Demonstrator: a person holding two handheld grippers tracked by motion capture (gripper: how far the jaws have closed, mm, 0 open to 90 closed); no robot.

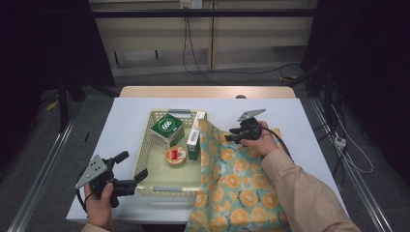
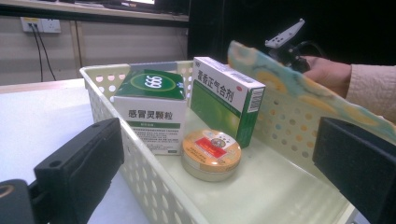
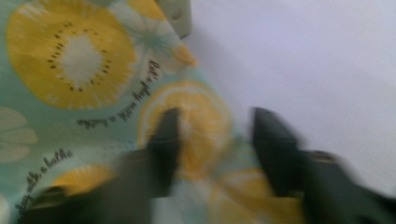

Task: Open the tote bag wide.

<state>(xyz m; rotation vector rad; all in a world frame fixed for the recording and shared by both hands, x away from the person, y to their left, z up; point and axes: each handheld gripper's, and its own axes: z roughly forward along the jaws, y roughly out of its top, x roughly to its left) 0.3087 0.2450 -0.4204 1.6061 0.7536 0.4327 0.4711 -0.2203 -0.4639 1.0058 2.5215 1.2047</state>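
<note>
A teal cloth (image 1: 232,183) printed with orange fruit slices lies on the table's right side, and its upper corner rises over the right wall of a pale yellow basket (image 1: 167,190). My right gripper (image 1: 231,135) is at the cloth's top edge. In the right gripper view (image 3: 215,135) its jaws stand close together with a fold of cloth (image 3: 79,60) bunched between them. My left gripper (image 1: 135,164) is held open at the basket's front left corner, and its jaws (image 2: 219,158) frame the basket's inside without touching anything.
Inside the basket (image 2: 140,177) are a green and white box (image 2: 149,112), an upright white and green box (image 2: 224,100) against the right wall, and a round tin (image 2: 211,154). The white table (image 1: 300,125) ends close behind the basket. Cables run over the floor at the right.
</note>
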